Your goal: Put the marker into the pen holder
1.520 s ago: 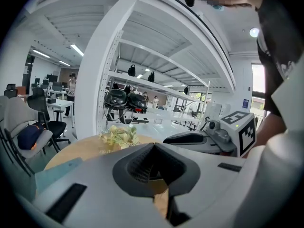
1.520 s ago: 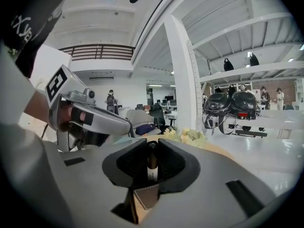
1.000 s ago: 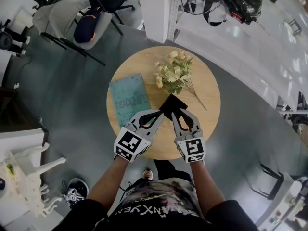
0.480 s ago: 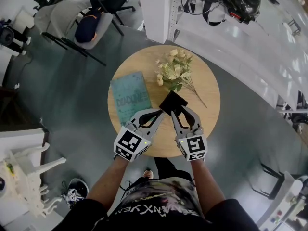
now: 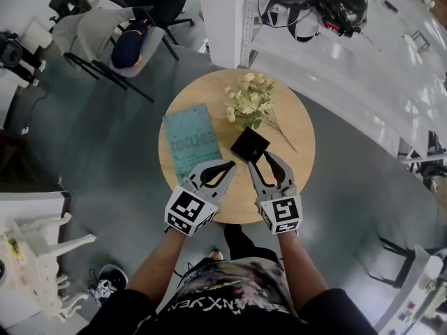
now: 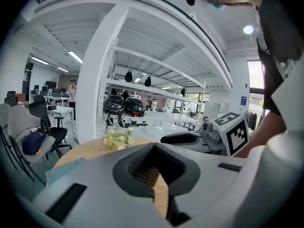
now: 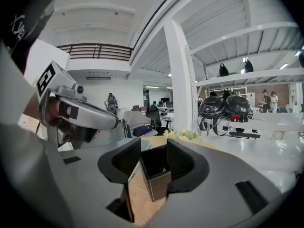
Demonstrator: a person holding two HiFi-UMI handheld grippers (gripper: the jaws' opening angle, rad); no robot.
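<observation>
Head view: black pen holder (image 5: 250,144) upright on a round wooden surface (image 5: 300,128).
Pen holder: square, near the middle of the surface; teal book (image 5: 190,139) lies to its left, bouquet of pale flowers (image 5: 248,103) beyond it. Right tool (image 5: 260,159): released, jaws spread wide and just been opening; right gripper view shows the pen holder standing between them, pads not pressing on it. Left tool (image 5: 229,165): clenched, tips together, nothing between them, over the near part of the surface beside the book. Marker: cannot be made out in any view.
</observation>
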